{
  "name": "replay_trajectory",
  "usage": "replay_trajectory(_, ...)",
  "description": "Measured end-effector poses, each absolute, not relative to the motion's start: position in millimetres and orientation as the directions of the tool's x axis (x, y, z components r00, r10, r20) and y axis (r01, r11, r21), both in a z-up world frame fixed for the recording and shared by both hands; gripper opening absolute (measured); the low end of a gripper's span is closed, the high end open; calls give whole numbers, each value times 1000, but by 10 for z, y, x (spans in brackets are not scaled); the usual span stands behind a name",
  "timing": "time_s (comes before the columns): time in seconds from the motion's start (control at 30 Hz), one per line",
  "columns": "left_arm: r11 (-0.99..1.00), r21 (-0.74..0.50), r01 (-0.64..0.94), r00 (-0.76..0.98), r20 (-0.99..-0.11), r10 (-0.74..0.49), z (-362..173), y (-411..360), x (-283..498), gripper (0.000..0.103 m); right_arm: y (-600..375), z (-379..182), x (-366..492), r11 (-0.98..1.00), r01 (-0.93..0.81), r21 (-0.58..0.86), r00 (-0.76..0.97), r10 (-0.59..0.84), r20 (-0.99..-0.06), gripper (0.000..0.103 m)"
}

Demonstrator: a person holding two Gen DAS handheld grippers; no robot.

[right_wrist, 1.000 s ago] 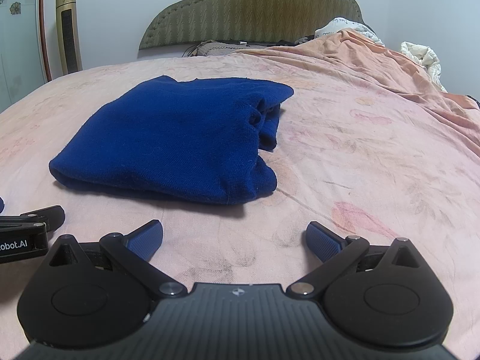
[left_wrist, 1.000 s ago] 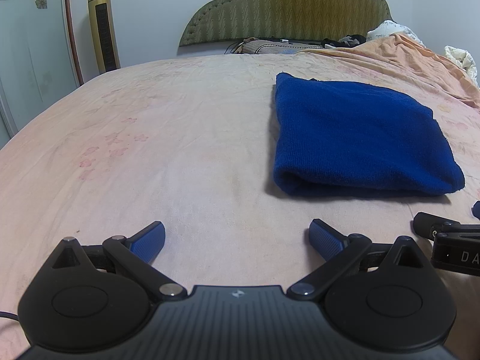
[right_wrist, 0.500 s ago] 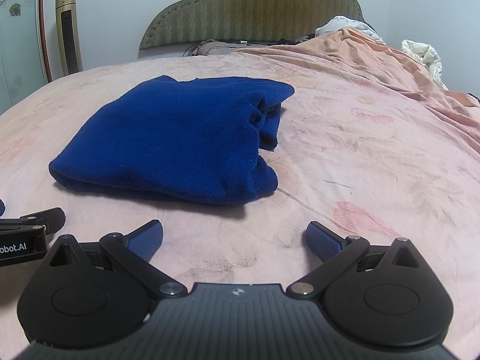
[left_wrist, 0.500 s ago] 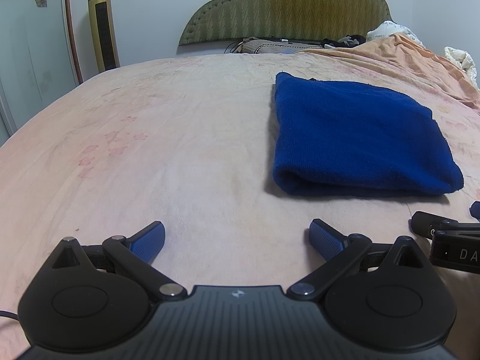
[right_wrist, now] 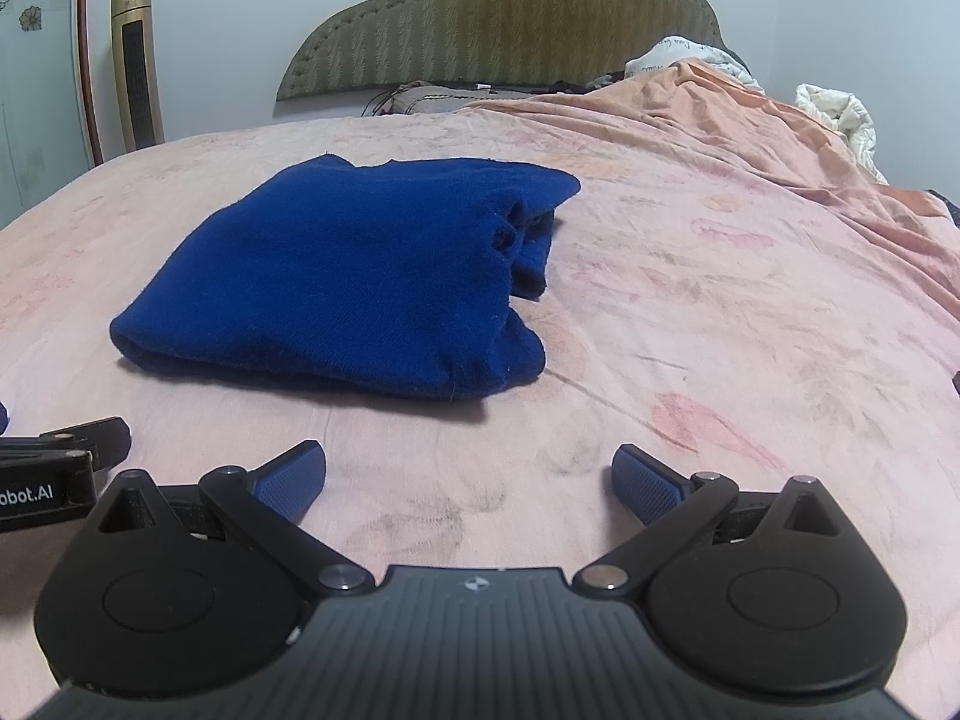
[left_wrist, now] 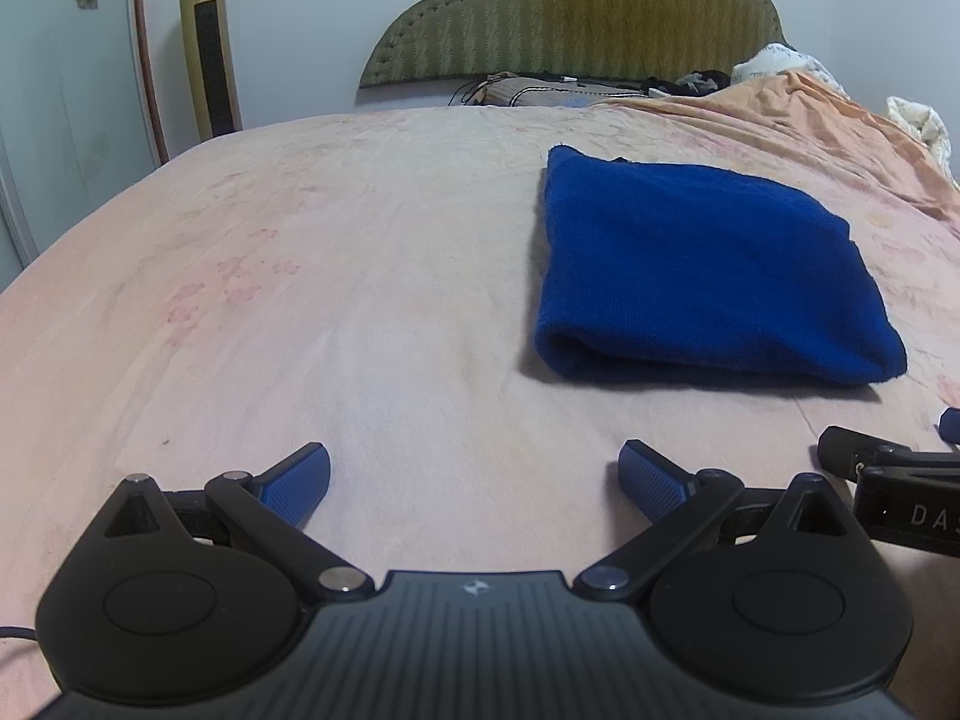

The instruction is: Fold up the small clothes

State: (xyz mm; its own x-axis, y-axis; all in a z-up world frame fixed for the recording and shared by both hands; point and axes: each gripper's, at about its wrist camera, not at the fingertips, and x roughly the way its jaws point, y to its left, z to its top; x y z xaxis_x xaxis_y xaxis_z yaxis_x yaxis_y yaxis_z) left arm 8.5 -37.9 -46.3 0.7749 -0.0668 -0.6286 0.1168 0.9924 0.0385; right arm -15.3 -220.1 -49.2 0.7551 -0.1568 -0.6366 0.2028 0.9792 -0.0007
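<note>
A dark blue knitted garment (left_wrist: 702, 276) lies folded into a thick rectangle on the pink bedsheet (left_wrist: 300, 300). In the right wrist view the same garment (right_wrist: 360, 276) sits ahead and left, with bunched layers at its right end. My left gripper (left_wrist: 474, 474) rests low over the sheet, open, nothing between its blue pads, the garment ahead to its right. My right gripper (right_wrist: 468, 474) is also open and empty, just short of the garment's near edge. Each gripper's tip shows at the edge of the other's view.
A green padded headboard (left_wrist: 576, 12) stands at the far end, with dark items and cables at its foot. A rumpled orange quilt (right_wrist: 750, 120) and a white blanket (right_wrist: 834, 114) fill the right side. A gold tower fan (left_wrist: 210, 42) stands by the left wall.
Both grippers have drifted very slightly back from the garment; the garment itself has not moved and both stay open.
</note>
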Motion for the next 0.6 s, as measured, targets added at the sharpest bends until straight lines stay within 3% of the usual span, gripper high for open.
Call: replay_trajectory(0.6,994,47,101,764,-643,-47,-445,-366,49,103,-2136,-423,-235,981,195,-24,755,-166,-634,102)
